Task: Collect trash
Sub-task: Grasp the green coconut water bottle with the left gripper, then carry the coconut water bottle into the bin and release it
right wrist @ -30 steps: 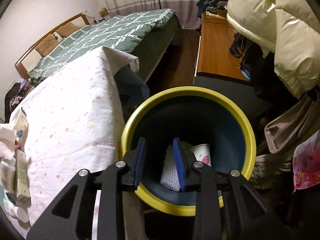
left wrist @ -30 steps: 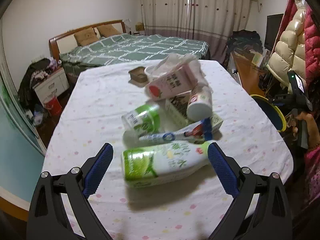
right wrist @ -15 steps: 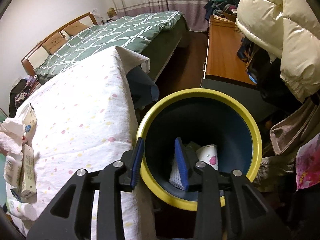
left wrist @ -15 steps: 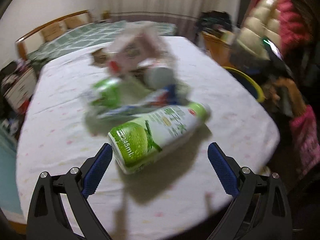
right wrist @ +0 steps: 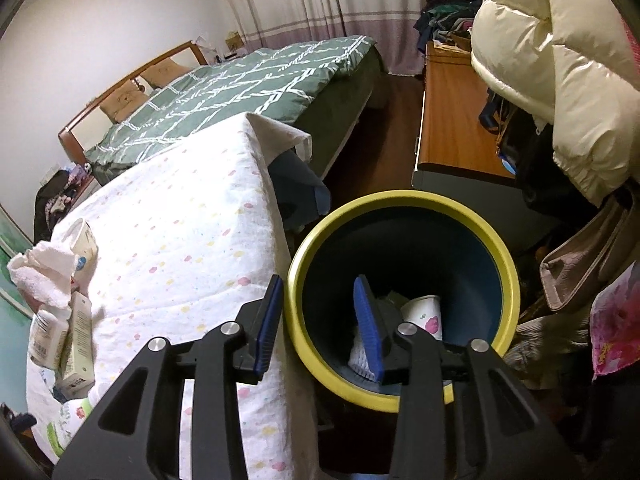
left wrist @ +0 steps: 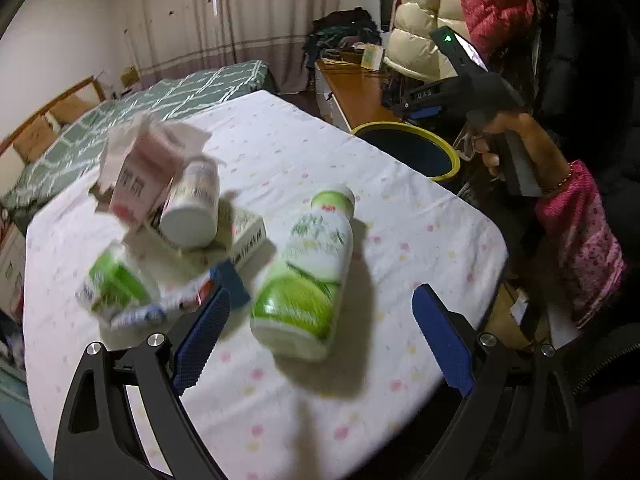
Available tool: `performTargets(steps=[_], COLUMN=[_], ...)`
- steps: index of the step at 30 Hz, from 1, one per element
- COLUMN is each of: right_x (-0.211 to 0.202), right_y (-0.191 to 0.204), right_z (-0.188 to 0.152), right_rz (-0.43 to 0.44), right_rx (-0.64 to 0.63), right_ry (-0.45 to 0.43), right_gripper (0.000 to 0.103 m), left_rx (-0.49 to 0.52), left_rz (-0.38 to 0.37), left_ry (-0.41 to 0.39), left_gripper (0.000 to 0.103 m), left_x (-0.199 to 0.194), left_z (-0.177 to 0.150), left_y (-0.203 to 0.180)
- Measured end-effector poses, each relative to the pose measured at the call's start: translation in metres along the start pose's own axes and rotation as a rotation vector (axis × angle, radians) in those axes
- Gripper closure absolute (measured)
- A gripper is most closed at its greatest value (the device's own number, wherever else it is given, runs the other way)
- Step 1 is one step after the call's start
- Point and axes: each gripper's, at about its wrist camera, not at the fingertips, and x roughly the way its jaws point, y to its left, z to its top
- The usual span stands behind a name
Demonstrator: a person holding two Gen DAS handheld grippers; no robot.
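Note:
A green and white bottle [left wrist: 306,276] lies on its side on the dotted tablecloth [left wrist: 420,236], base toward me. My left gripper [left wrist: 320,316] hangs over it, open wide, with the bottle between its fingers and touching neither pad. Behind it is a heap of trash: a white bottle [left wrist: 192,204], a pink carton [left wrist: 140,176], a green pack [left wrist: 116,284], a tube [left wrist: 176,304] and a box [left wrist: 248,236]. My right gripper [right wrist: 318,284] is open and holds nothing, above the near rim of the yellow-rimmed bin [right wrist: 404,200]. A paper cup [right wrist: 424,312] and white mesh [right wrist: 356,356] lie inside.
The bin [left wrist: 408,148] stands off the table's right edge, and a hand [left wrist: 516,136] holds the right gripper over it. A wooden desk [right wrist: 452,120], hanging puffer coats [right wrist: 540,60] and a bag [right wrist: 576,272] crowd the bin. A green bed [right wrist: 240,92] lies beyond the table.
My left gripper swung right and rolled, so the green bottle now lies end-on between its fingers. The right gripper's jaws widened a little and it lifted above the bin.

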Motion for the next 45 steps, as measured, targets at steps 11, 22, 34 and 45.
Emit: performTargets(steps=[11, 22, 34, 45], right_x=[-0.010, -0.012, -0.059, -0.091], right_y=[-0.005, -0.017, -0.054, -0.096], right_z=[-0.002, -0.020, -0.034, -0.057], right_rz=[0.015, 0.031, 0.000, -0.115], right_rx=[-0.005, 0.007, 0.046, 0.086], right_ry=[-0.010, 0.005, -0.107, -0.143], right_gripper=[0.068, 0.068, 0.068, 0.068], left_rx=[0.048, 0.026, 0.075, 0.111], left_rz=[-0.084, -0.052, -0.057, -0.182], left_ry=[0.133, 0.239, 0.179, 0.130], left_gripper=[0.025, 0.051, 0.051, 0.051], left_x=[0.061, 0.092, 0.086, 0.147], left_z=[0.028, 0.030, 0.076, 0.191], left_y=[-0.002, 0.001, -0.026, -0.089])
